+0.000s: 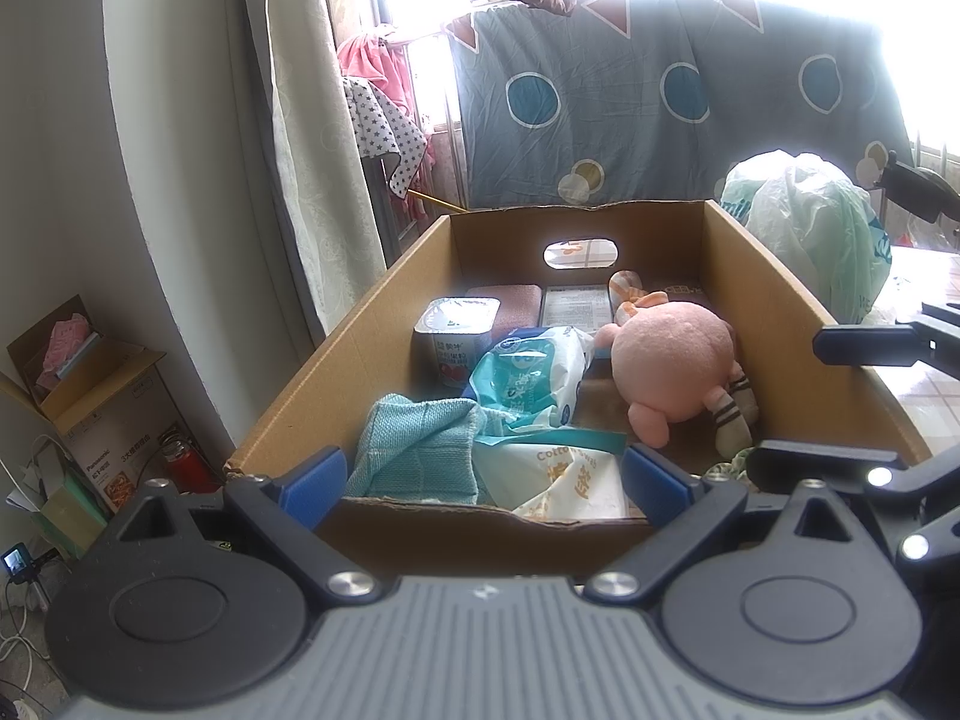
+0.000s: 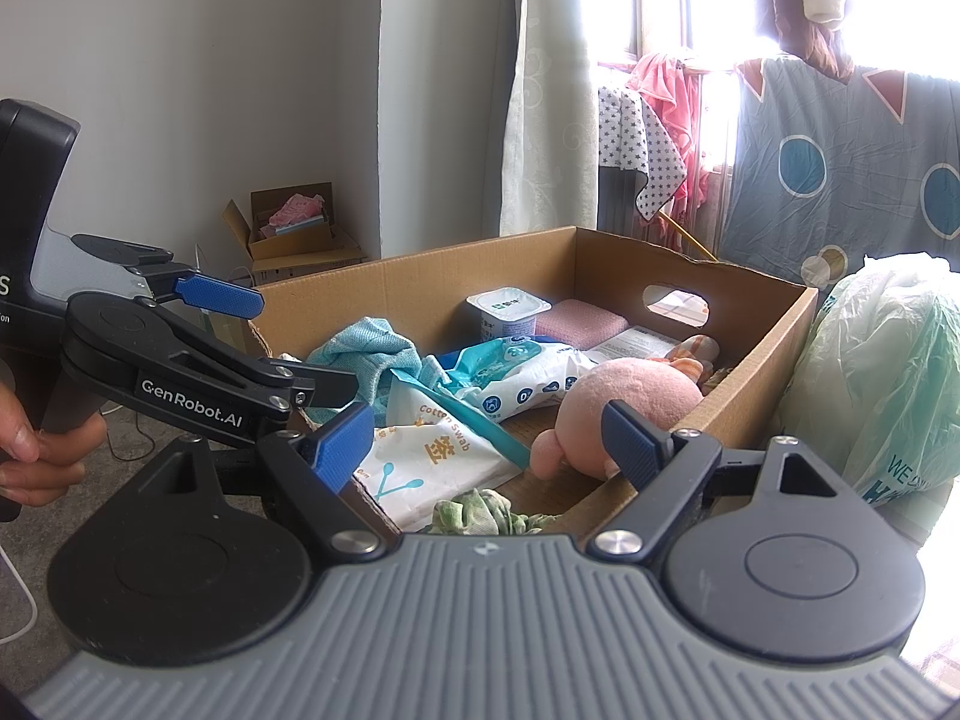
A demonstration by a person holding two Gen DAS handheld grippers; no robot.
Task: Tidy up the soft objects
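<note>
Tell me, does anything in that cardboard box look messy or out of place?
Yes. The pink plush toy lies toppled against the brown cardboard box's right wall, the teal knitted cloth is crumpled at the near edge, and the white cotton swab packet lies slanted among them.

"GenRobot.AI" is printed in white on the left claw's arm [image 2: 192, 402]. "Cotton Swab" is read on the white packet [image 2: 432, 456] inside the cardboard box [image 2: 420, 282]. "Panasonic" is printed on a carton [image 1: 114, 450] left of that box.
</note>
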